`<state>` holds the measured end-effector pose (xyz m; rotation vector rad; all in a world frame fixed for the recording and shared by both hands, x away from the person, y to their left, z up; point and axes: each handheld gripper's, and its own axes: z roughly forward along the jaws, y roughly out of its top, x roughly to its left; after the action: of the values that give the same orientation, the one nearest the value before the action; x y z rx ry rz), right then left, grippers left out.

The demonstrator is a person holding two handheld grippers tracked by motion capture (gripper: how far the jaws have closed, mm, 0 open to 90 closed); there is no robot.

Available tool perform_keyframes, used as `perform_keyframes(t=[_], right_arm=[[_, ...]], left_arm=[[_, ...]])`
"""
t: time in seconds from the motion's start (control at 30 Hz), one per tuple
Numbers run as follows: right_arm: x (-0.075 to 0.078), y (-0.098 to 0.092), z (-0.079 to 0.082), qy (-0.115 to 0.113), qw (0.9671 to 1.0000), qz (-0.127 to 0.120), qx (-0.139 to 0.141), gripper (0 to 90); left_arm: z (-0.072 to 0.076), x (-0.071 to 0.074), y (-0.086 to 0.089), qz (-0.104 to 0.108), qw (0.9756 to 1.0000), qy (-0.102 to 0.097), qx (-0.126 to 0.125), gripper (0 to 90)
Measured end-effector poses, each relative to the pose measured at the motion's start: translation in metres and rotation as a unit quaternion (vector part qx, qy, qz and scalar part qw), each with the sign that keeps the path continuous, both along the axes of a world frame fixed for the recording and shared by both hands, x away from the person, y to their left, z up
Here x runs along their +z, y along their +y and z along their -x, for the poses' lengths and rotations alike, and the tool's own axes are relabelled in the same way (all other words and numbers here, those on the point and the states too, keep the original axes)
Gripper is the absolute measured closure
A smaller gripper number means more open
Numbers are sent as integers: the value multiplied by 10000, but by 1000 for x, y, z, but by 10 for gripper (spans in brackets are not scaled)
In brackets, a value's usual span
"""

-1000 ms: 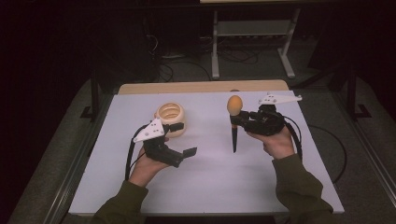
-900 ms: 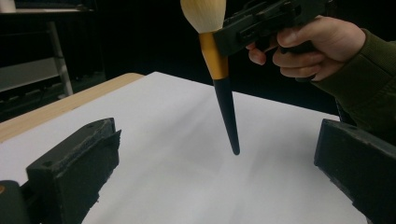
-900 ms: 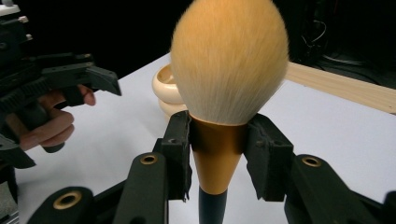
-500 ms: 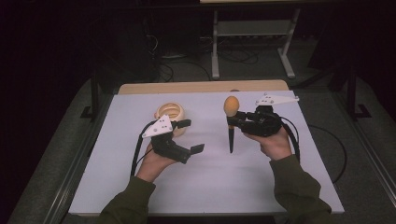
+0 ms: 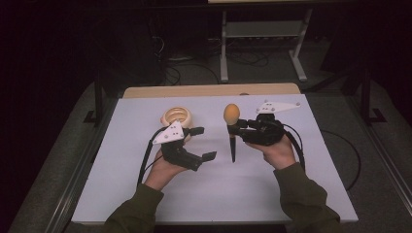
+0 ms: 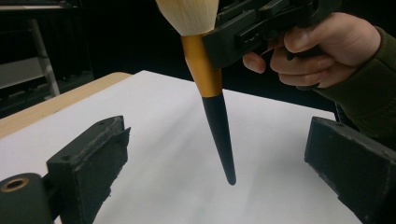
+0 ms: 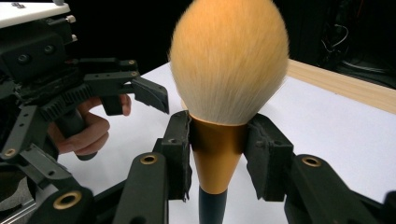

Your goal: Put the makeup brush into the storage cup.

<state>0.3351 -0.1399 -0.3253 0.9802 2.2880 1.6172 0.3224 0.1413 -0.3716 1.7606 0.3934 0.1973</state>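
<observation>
A makeup brush with a fluffy orange-cream head, a gold ferrule and a black tapered handle hangs upright, tip just above the white table. My right gripper is shut on the ferrule, one pad pressing each side. My left gripper stands open to the brush's left and faces the handle. Its jaws have just been closing a little; the handle hangs in front of the gap, apart from both pads. The left gripper also appears in the right gripper view.
A cream ring-shaped object lies on the white table top behind the left gripper, partly hidden by it. A wooden strip runs along the far edge. Beyond it are a dark floor with cables and a metal stand.
The left gripper has moved right and away from the person, in front of the ring, and turned toward the brush handle. The right gripper and brush have hardly shifted.
</observation>
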Motion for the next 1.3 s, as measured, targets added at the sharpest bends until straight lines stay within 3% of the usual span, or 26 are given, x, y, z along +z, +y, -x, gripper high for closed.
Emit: perform_keyframes(t=[0.43,0.5,0.53,0.87,1.3], right_arm=[[0,11,4,-13,9998,-66,171,615],[-1,12,4,-20,9998,-89,203,615],[-1,13,4,-8,9997,-102,217,615],[-3,23,7,15,9992,-166,363,614],[-7,36,12,-83,9979,-218,597,615]], left_arm=[[2,-4,-9,-60,10000,36,-5,82],[2,-5,-10,-62,10000,16,32,167],[2,-5,-10,-140,9999,-29,30,168],[3,-6,-12,-81,9999,54,129,244],[3,-7,-12,-95,9999,114,59,387]])
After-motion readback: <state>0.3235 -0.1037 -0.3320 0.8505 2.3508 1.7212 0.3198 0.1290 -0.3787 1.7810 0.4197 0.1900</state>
